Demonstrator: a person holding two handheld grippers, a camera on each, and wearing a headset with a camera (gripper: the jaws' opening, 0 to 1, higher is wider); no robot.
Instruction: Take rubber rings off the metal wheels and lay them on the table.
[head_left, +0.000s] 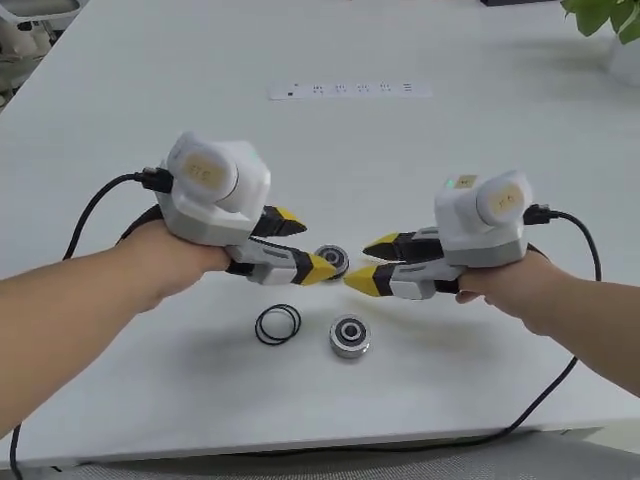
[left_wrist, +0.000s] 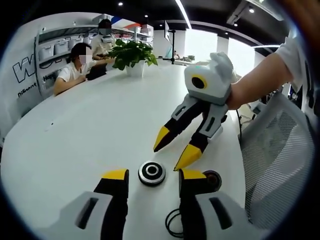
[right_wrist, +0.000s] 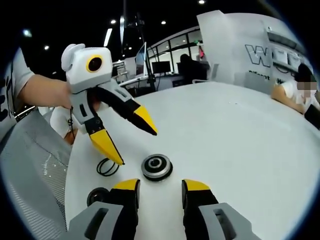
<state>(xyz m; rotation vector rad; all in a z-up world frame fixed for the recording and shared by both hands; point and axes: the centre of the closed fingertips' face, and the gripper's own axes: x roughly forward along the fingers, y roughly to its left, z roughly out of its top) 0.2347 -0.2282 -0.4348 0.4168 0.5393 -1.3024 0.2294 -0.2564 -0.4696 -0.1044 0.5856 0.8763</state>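
1. Here, a round silver metal wheel (head_left: 332, 260) lies flat on the smooth white counter (head_left: 450, 130) with its bore pointing straight up, between the tips of both grippers.
2. Nearer the person, a second metal wheel (head_left: 349, 335) also lies flat, bore up. Just to its left, two thin black rubber rings (head_left: 277, 324) lie overlapping on the counter.
3. The left gripper (head_left: 312, 243) has its yellow-tipped black jaws apart, holding nothing.
4. The right gripper (head_left: 362, 265) faces it, jaws likewise apart and empty.
5. A flat white power strip (head_left: 350, 90) lies well beyond.
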